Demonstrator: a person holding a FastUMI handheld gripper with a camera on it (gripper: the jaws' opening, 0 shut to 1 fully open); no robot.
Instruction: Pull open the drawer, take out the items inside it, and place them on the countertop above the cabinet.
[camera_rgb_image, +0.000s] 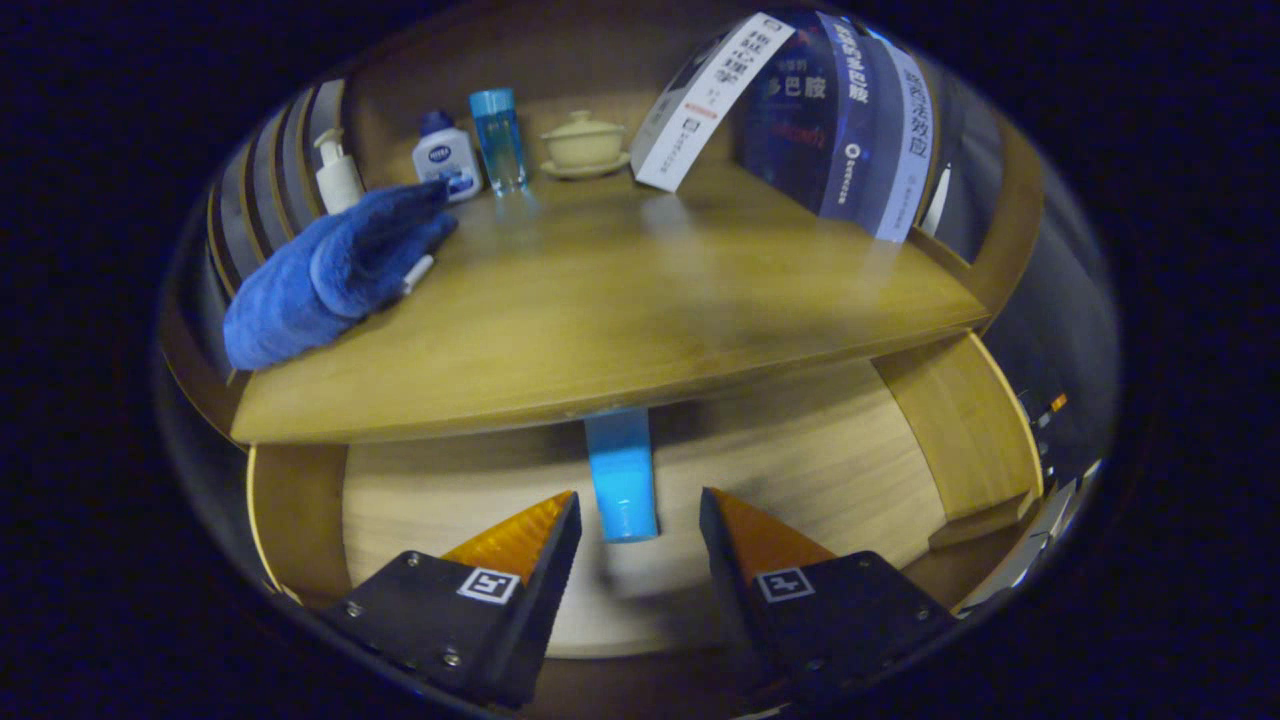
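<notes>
The drawer (820, 470) stands pulled open below the wooden countertop (620, 300). Inside it lies a light blue cylinder (622, 475), its far end hidden under the countertop's front edge. My gripper (640, 510) is open, hovering over the drawer. The cylinder's near end lies between and just ahead of the fingertips (568, 508), and neither finger touches it. A folded blue towel (330, 270) rests on the countertop to the left.
Along the back of the countertop stand a white pump bottle (337, 175), a small white bottle with a blue cap (446, 155), a clear blue bottle (498, 138) and a lidded cream cup on a saucer (583, 143). Books (810, 110) lean at the right.
</notes>
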